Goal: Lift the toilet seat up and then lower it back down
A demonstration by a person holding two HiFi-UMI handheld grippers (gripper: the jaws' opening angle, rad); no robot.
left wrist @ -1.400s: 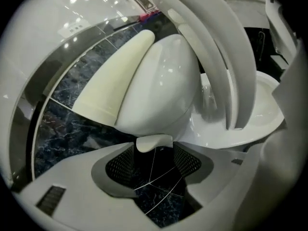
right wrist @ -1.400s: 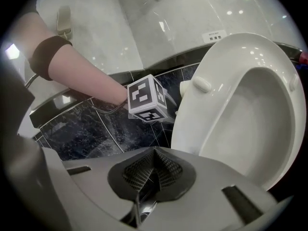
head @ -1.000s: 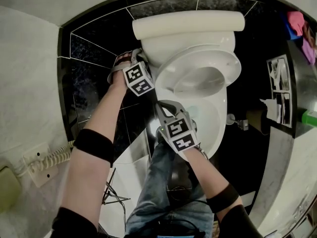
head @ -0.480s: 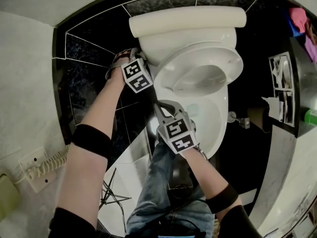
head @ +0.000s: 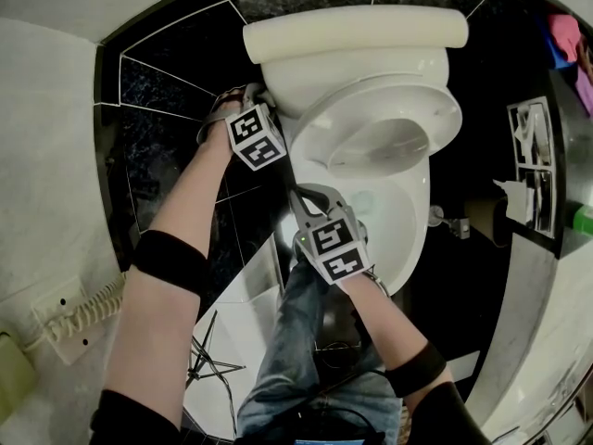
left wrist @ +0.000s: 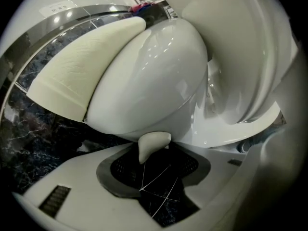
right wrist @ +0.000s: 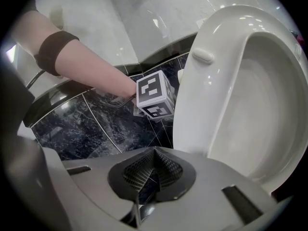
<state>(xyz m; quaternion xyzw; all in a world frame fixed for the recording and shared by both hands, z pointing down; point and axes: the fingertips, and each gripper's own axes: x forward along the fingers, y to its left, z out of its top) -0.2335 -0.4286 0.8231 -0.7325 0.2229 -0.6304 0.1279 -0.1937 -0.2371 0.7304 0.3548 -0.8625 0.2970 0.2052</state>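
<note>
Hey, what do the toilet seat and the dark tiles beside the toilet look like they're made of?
The toilet seat is likely hard plastic, glossy white; it shows sharp light reflections. The dark tiles look like polished black stone or stone-look ceramic, hard to tell which: white veining, a sheen, pale grout lines.

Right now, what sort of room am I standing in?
Almost certainly a bathroom: a white toilet with its seat raised, its tank behind, and dark marbled wall tiles around it.
</note>
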